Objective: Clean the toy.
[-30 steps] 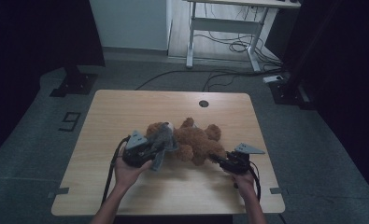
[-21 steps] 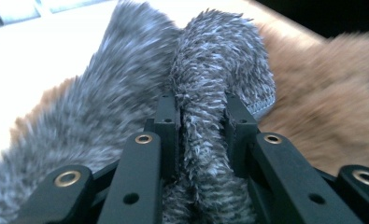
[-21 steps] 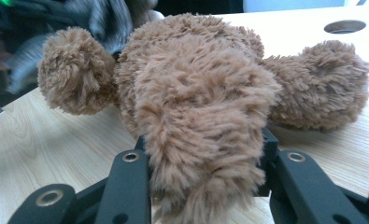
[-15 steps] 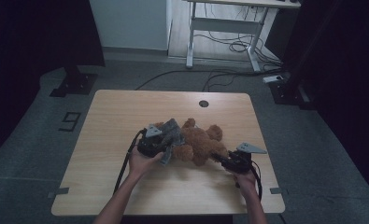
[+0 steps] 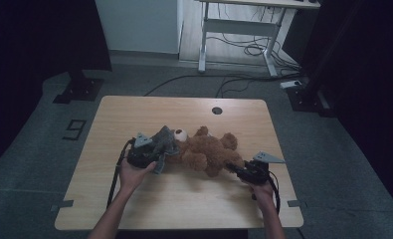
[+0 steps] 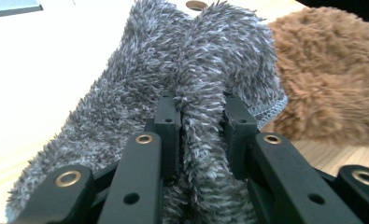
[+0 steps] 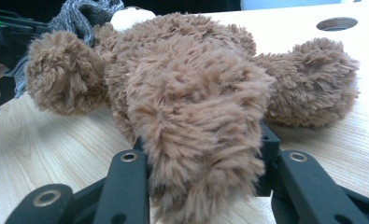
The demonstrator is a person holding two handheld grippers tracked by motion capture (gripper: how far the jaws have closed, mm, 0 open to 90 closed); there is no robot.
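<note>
Step in hand: you look to be wiping or covering the teddy bear (image 5: 209, 152), which lies on its back mid-surface (image 5: 184, 107), with the grey fluffy cloth (image 5: 163, 142).
Left hand-held gripper (image 6: 201, 119): jaws clamped on a fold of the cloth, which touches the bear's head.
Right hand-held gripper (image 7: 205, 154): jaws pinched on the bear's nearer leg, pinning it in place.
Next move: likely draw the cloth across the bear's face and body; keep the leg grip firm so the toy does not slide.
</note>
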